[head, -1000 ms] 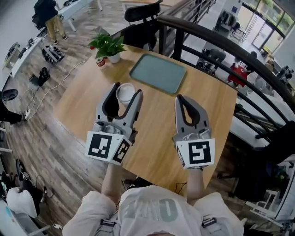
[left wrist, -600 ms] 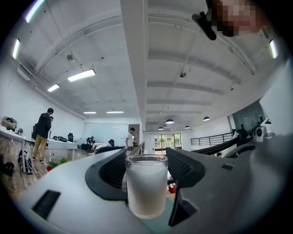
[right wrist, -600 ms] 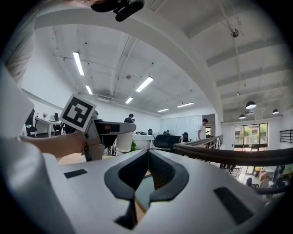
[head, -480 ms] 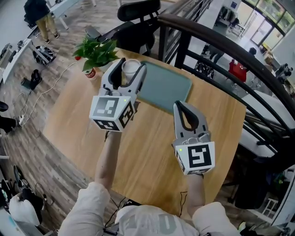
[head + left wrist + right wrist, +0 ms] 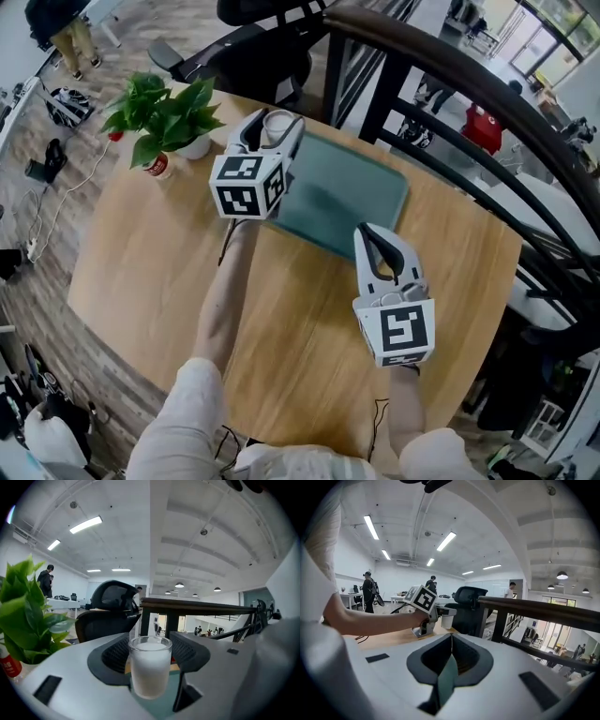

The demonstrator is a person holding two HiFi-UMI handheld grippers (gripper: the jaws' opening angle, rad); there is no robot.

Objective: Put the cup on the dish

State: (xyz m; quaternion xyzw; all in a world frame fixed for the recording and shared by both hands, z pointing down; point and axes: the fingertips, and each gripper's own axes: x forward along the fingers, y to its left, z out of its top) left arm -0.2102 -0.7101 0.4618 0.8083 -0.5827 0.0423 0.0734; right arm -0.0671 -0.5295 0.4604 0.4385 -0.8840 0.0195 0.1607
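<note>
Frosted glass cup (image 5: pixel 278 122) grasped in left gripper (image 5: pixel 272 131) at far-left corner of teal dish (image 5: pixel 356 206), near bench (image 5: pixel 159 272) edge; potted plant (image 5: pixel 164 112) just beside; dish surface open.
Left gripper view: jaws clamp cup.
Right gripper view: right gripper (image 5: pixel 451 641) clenched, empty.

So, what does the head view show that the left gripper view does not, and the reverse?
Only the head view shows the right gripper, jaws together and empty, over the wooden table, and the full outline of the green dish. Only the left gripper view shows the ceiling lights and the frosted side of the cup between the jaw pads. Both show that cup held in the left gripper, and the potted plant beside it.
</note>
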